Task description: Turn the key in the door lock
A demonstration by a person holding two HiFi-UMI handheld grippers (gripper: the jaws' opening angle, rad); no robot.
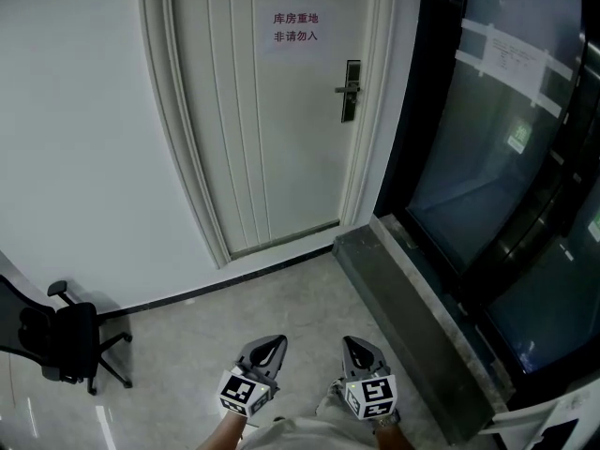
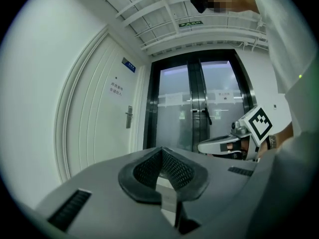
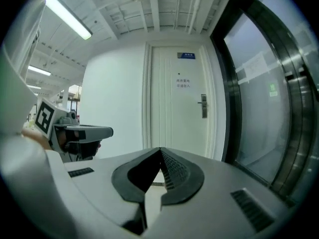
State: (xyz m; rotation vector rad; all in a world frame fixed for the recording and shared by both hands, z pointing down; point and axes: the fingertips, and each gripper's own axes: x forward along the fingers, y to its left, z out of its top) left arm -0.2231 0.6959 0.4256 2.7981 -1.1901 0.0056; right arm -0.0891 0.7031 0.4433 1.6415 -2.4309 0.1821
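1. Door lock (image 1: 350, 90) first, from the head view: I see it with its lever handle on the right edge of the pale door (image 1: 272, 129). It is ahead of both grippers and well apart from them, nearly in line with the right one. The left gripper (image 1: 272, 343) and the right gripper (image 1: 354, 343) sit side by side at the bottom, near each other but apart, both pointing toward the door. A paper sign (image 1: 295, 26) hangs on the door, up and left of the lock. An office chair (image 1: 66, 340) stands well off to the left of the left gripper. Dark glass doors (image 1: 487, 157) run along to the right of the right gripper, behind a stone sill (image 1: 403, 317).

2. Left gripper view: my jaws are pressed together at the tips with nothing between them. The door lock (image 2: 129, 117) lies far ahead, off to the left of the tips, and the glass doors fill the space straight ahead. The right gripper (image 2: 204, 146) shows just to the right, its marker cube (image 2: 259, 123) turned toward me.

3. Right gripper view: these jaws are also pressed together and pinch nothing. The door lock (image 3: 203, 106) sits far ahead, above and right of the tips. The left gripper (image 3: 107, 131) reaches in from the left, level with mine.
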